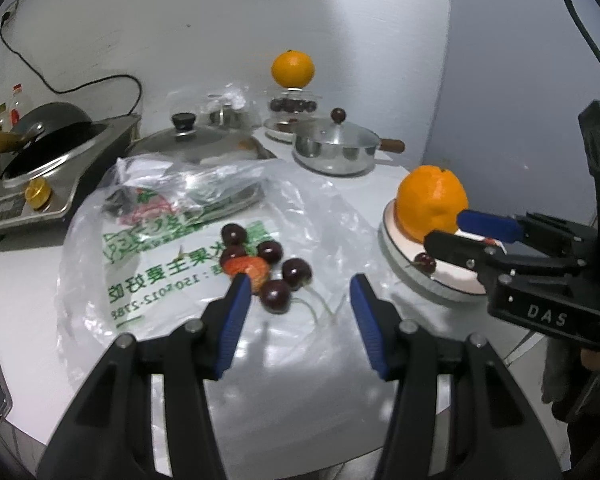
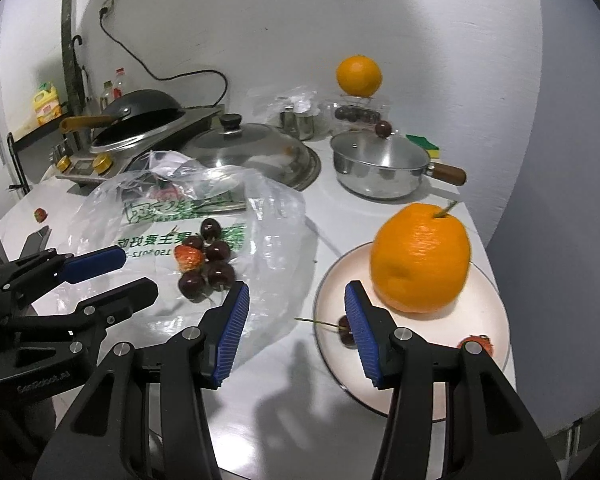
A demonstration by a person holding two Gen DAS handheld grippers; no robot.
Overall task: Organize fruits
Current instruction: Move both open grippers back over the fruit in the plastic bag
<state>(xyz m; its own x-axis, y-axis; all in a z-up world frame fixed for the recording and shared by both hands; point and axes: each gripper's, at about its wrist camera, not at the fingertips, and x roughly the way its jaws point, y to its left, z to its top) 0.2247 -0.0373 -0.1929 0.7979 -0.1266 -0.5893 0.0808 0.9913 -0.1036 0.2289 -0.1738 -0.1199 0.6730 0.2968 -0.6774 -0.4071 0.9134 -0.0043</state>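
Observation:
Several dark cherries [image 1: 275, 295] and a strawberry [image 1: 247, 268] lie on a clear plastic bag [image 1: 180, 280] on the white table. My left gripper [image 1: 296, 300] is open just before them, its left pad close to the strawberry. A white plate [image 2: 492, 320] at the right holds a large orange [image 2: 420, 258], a cherry [image 2: 345, 334] and a strawberry [image 2: 476, 344]. My right gripper [image 2: 296, 306] is open and empty over the plate's left rim, its right finger partly hiding the plate's cherry. It also shows in the left wrist view [image 1: 456, 230].
A lidded steel saucepan [image 2: 380, 164], a glass pan lid [image 2: 256, 152] and a wok on a stove [image 2: 140, 116] stand behind. A second orange [image 2: 359, 75] sits on a glass container of cherries by the wall. A lone strawberry [image 2: 40, 214] lies far left.

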